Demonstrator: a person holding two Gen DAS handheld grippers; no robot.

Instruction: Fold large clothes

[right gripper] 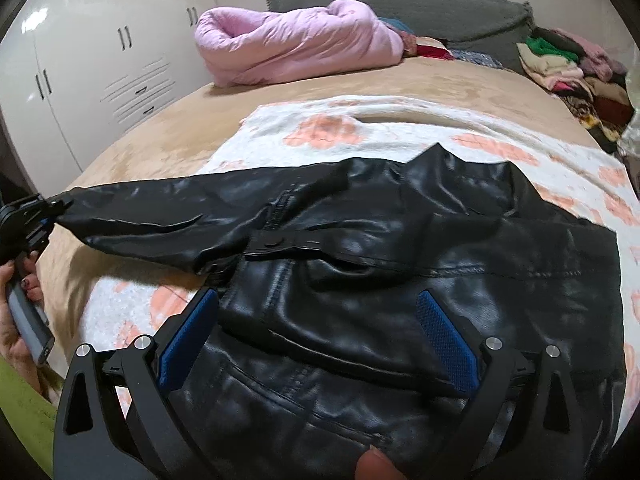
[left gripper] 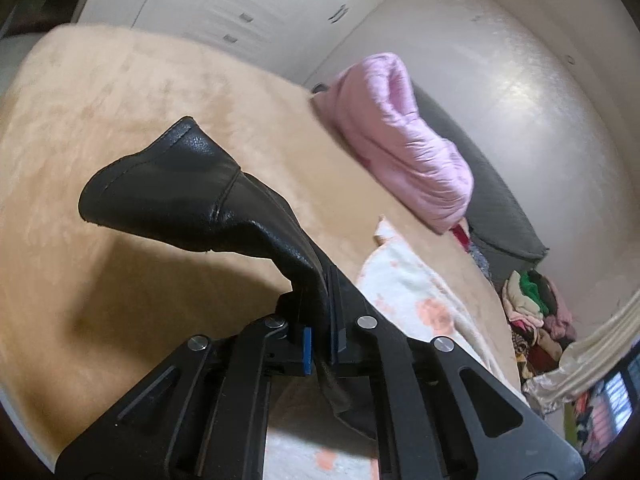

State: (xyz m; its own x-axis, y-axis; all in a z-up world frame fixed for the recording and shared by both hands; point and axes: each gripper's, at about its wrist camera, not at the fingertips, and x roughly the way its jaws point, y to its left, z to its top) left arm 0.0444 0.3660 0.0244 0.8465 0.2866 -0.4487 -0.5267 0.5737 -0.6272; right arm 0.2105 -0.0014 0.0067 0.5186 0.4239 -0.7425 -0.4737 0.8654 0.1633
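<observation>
A black leather jacket (right gripper: 400, 264) lies spread on a white blanket with orange flowers (right gripper: 360, 128) on the bed. Its left sleeve (right gripper: 160, 216) is stretched out to the left. My left gripper (left gripper: 318, 316) is shut on the sleeve's cuff (left gripper: 180, 192), which sticks up past the fingers; this gripper also shows at the left edge of the right wrist view (right gripper: 52, 210). My right gripper (right gripper: 320, 320) is open, its blue pads (right gripper: 444, 340) spread wide just above the jacket's lower body, holding nothing.
The bed has a tan plush cover (left gripper: 120, 120). A rolled pink quilt (right gripper: 296, 40) lies at the far side by a grey headboard (right gripper: 420, 4). A pile of mixed clothes (right gripper: 572, 68) sits at the far right. White wardrobe doors (right gripper: 100, 60) stand left.
</observation>
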